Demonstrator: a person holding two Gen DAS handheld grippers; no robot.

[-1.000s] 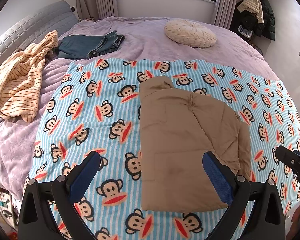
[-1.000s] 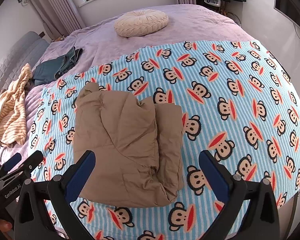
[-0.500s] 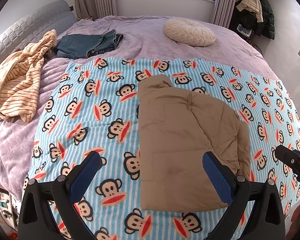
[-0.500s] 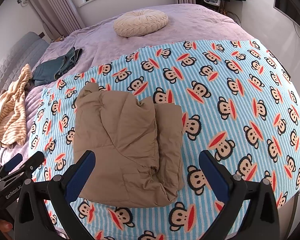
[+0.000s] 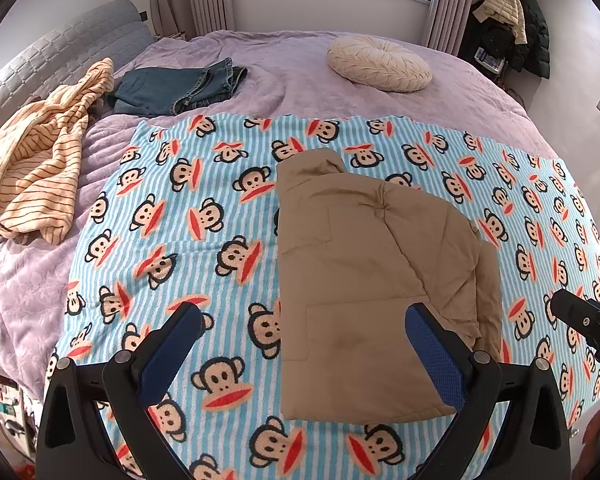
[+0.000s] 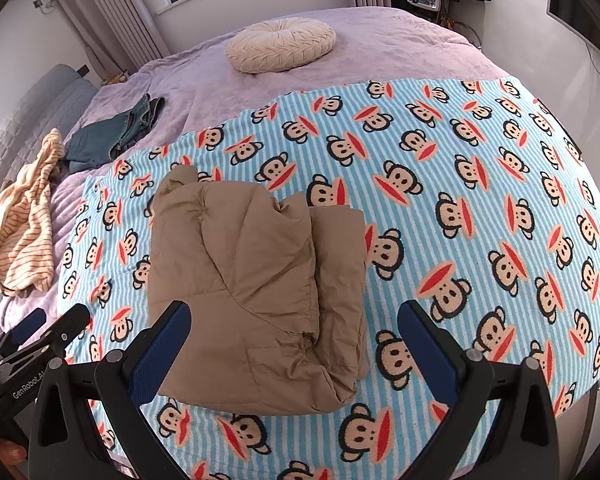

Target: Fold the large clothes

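A tan padded garment (image 5: 364, 280) lies folded into a rough rectangle on the blue monkey-print blanket (image 5: 180, 208); it also shows in the right wrist view (image 6: 252, 280). My left gripper (image 5: 304, 356) is open and empty, held above the garment's near left edge. My right gripper (image 6: 294, 352) is open and empty, held above the garment's near right corner. Neither touches the cloth. The right gripper's tip shows at the right edge of the left wrist view (image 5: 588, 328), and the left gripper shows at the lower left of the right wrist view (image 6: 40, 340).
The blanket covers the near part of a purple bed (image 5: 300, 68). A striped cream garment (image 5: 40, 160) and folded jeans (image 5: 176, 88) lie at the left. A round cream cushion (image 5: 380, 64) sits at the far side. Coats (image 5: 512, 20) hang at the back right.
Both grippers have drifted slightly back and up, so the garment sits a touch lower and farther in view. Both stay open and the garment has not moved.
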